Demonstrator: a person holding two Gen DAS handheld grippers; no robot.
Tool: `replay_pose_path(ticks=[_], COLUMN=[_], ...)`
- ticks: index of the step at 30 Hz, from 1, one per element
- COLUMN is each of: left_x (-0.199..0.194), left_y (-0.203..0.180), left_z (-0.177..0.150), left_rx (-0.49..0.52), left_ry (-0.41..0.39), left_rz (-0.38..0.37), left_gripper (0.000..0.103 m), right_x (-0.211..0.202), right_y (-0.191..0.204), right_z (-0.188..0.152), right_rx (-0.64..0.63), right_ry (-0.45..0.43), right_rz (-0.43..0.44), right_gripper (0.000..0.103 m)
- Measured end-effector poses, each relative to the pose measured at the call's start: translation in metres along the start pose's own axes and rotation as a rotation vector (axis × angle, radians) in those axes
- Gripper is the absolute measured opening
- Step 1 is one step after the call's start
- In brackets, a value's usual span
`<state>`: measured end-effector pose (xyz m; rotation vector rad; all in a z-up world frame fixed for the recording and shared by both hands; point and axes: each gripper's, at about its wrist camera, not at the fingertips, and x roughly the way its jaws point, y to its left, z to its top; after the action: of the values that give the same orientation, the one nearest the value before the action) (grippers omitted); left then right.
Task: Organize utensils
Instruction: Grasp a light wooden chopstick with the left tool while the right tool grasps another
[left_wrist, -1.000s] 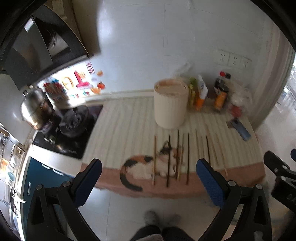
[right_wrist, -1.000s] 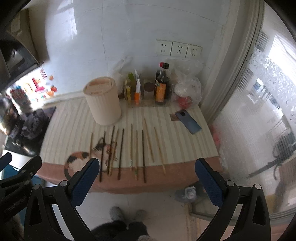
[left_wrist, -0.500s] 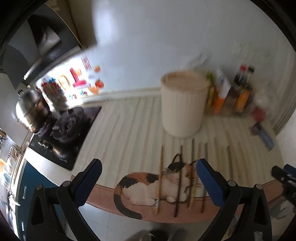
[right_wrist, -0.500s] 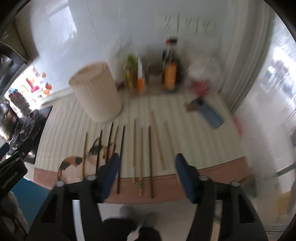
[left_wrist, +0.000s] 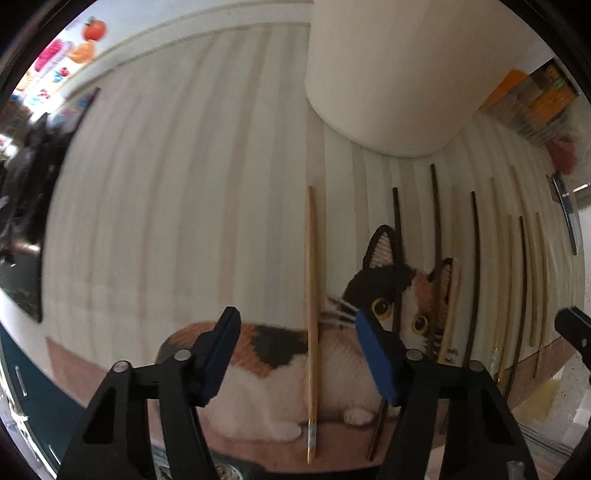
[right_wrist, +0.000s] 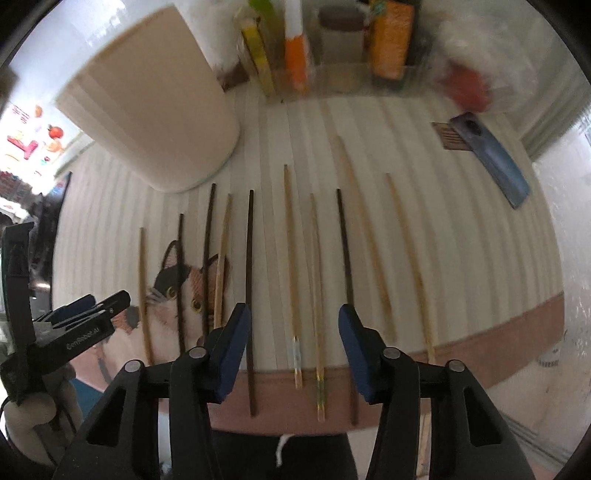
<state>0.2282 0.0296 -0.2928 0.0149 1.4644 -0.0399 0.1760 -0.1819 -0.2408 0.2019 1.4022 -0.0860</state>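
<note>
Several chopsticks lie side by side on a striped mat with a cat picture (left_wrist: 388, 295). A tall cream holder (left_wrist: 399, 74) stands behind them; it also shows in the right wrist view (right_wrist: 147, 107). My left gripper (left_wrist: 299, 354) is open, low over the mat's front edge, straddling a light bamboo chopstick (left_wrist: 312, 295). My right gripper (right_wrist: 291, 347) is open over the near ends of two light chopsticks (right_wrist: 293, 277), between a dark chopstick (right_wrist: 251, 295) and another dark one (right_wrist: 345, 277). The left gripper also shows in the right wrist view (right_wrist: 88, 314).
Sauce bottles and boxes (right_wrist: 295, 51) stand along the wall behind the mat. A blue phone (right_wrist: 495, 158) lies at the right. A stove (left_wrist: 26, 177) is at the far left. The counter's front edge (right_wrist: 480, 354) is just below the grippers.
Both grippers have moved forward and down, close to the chopsticks. Both sets of jaws have narrowed from wide open to a smaller opening.
</note>
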Motion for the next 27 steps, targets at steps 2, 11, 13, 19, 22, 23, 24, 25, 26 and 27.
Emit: replay_pose_path(ticks=[2,11,13,19,22,23,24,25,26,27], left_x=[0.01,0.029,0.03,0.027,0.03,0.03,0.03,0.03,0.031,0.032], left_y=[0.0,-0.01,-0.003,0.013,0.031,0.033,0.036,0.04,0.044,0.048], left_z=[0.003,0.002,0.009,0.03,0.041,0.043,0.044,0.045,0.046,0.045], left_rx=[0.002,0.027,0.026,-0.031,-0.075,-0.084,-0.093,-0.098,-0.104,-0.109], left_ry=[0.026,0.07,0.071,0.084,0.104,0.11,0.118,0.127,0.137,0.153], left_rz=[-0.015,-0.021,-0.024,-0.027,-0.048,-0.055,-0.068,-0.085,-0.103,-0.128], left_gripper=[0.047,0.005,0.004,0.004,0.004,0.004,0.004,0.004,0.004,0.005], right_x=[0.018,0.075,0.085,0.094,0.091,0.091,0.091,0.094,0.094,0.094], right_y=[0.007,0.021,0.024,0.025,0.029,0.031,0.031,0.032,0.033,0.034], right_z=[0.012,0.054,0.059,0.067,0.065,0.063,0.059,0.055,0.049,0.044], right_rx=[-0.008,0.004,-0.004,-0.011,-0.039,-0.043,-0.047,-0.052,-0.062,-0.074], right_ry=[0.029,0.15,0.172,0.194,0.193,0.201,0.214,0.225,0.245,0.264], right_rz=[-0.015,-0.041,-0.055,-0.11,-0.123,-0.113,-0.099,-0.091,-0.085,-0.079], right_gripper=[0.044,0.033,0.029,0.015,0.007,0.007,0.007,0.007,0.007,0.007])
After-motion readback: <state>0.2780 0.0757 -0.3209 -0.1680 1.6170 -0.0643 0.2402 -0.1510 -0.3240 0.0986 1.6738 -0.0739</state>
